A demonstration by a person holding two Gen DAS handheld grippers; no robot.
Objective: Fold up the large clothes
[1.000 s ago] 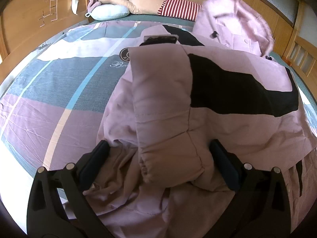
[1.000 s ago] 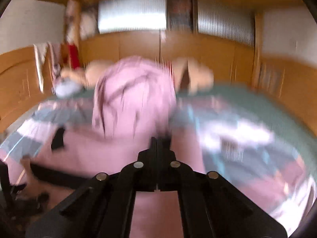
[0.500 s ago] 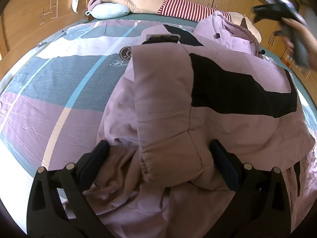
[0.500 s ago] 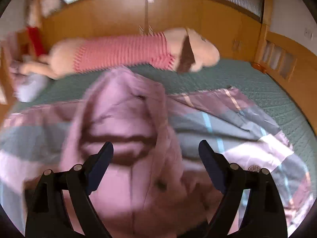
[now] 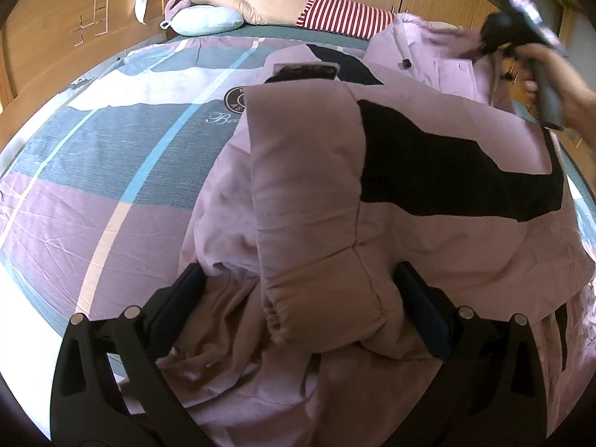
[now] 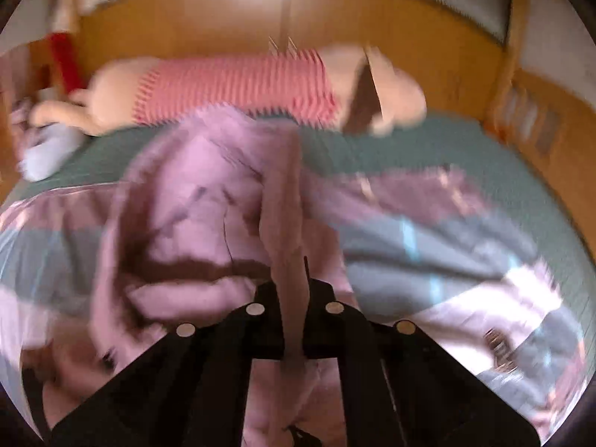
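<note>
Fabric of the pink padded jacket [image 5: 428,223] lay spread on the bed [image 5: 93,171], one sleeve [image 5: 309,201] folded over its body, I judged to narrow it. My left gripper [image 5: 298,298] stood wide astride that sleeve's cuff, gripping nothing. My right gripper [image 6: 292,294] was clamped on a raised fold near the collar, probably to lift it over; I saw no containers.
</note>
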